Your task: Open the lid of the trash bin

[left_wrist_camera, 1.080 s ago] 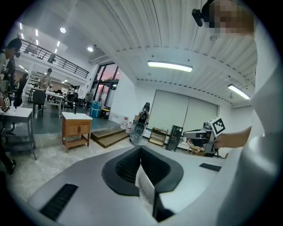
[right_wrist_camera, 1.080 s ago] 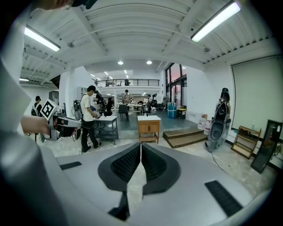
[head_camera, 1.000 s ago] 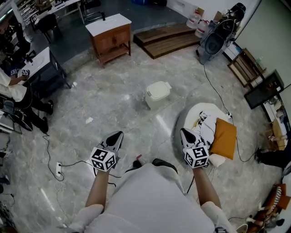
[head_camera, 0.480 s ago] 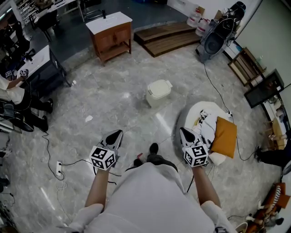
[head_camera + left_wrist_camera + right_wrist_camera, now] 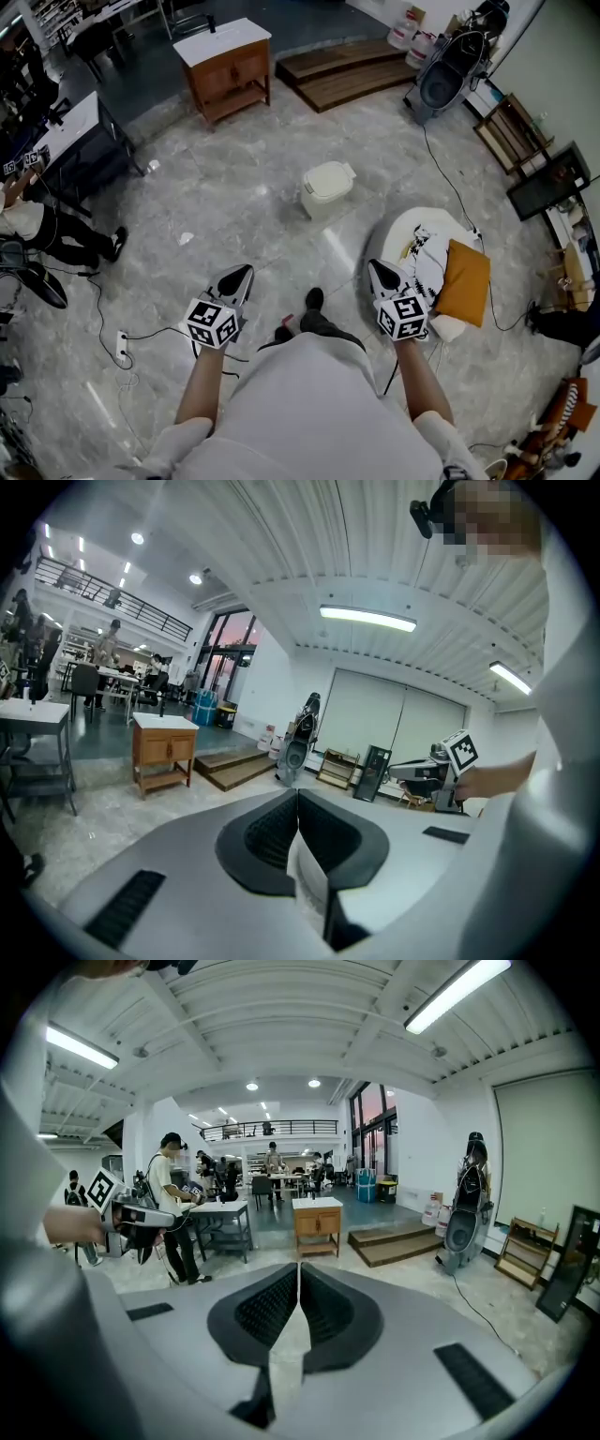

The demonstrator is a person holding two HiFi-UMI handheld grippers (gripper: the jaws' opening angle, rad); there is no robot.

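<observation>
The cream trash bin [image 5: 325, 188] stands on the marble floor with its lid down, well ahead of both grippers. In the head view my left gripper [image 5: 240, 274] is held low at the left and my right gripper [image 5: 374, 267] at the right, both pointing forward and far short of the bin. In the left gripper view the left gripper [image 5: 297, 795] has its jaws pressed together with nothing between them. The right gripper [image 5: 299, 1267] in its own view is likewise shut and empty. The bin does not show in either gripper view.
A wooden cabinet [image 5: 225, 66] and a low wooden platform [image 5: 343, 75] stand beyond the bin. A white round cushion [image 5: 420, 236] with an orange pillow [image 5: 463, 282] lies at the right. A dark table [image 5: 79, 141] and a seated person [image 5: 28, 220] are at the left; a power strip [image 5: 120, 348] lies nearby.
A foot has stepped forward between the two grippers. Both grippers have stayed shut and almost in place. The person at the left has shifted.
</observation>
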